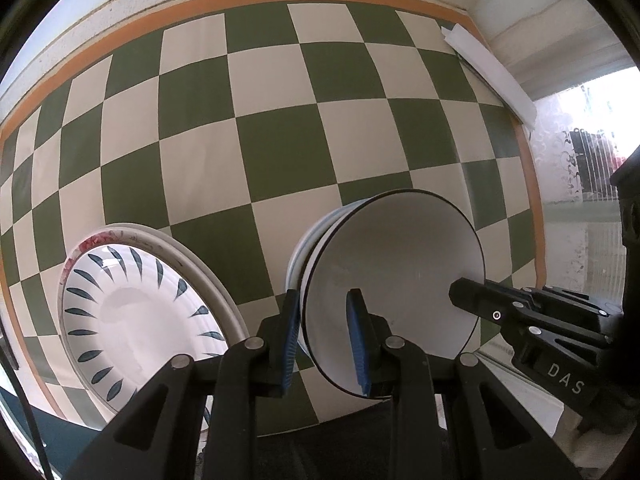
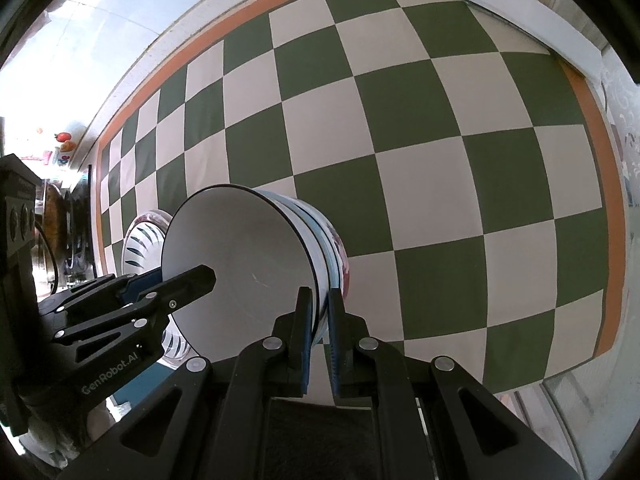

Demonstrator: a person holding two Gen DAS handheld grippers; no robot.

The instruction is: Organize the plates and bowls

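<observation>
both grippers clamp the rim of the white black-edged bowl (image 1: 394, 276) topping a nested bowl stack (image 2: 334, 246) on the green-white checkered cloth (image 1: 280, 136): left gripper (image 1: 326, 336), right gripper (image 2: 320, 328). blue-leaf patterned plate (image 1: 132, 312) lies beside.

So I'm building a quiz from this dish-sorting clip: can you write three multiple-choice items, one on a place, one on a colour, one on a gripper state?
1. Where is the patterned plate relative to the stacked bowls, in the left wrist view?
A. left of them
B. right of them
C. inside them

2. What colours are the checks of the tablecloth?
A. red and white
B. green and cream
C. blue and yellow

3. How does the left gripper stand?
A. wide open, away from the bowls
B. out of view
C. straddling the bowl rim

Answers: 1 A, the plate lies at the left edge. 2 B, green and cream squares. 3 C, one pad inside, one outside.
</observation>
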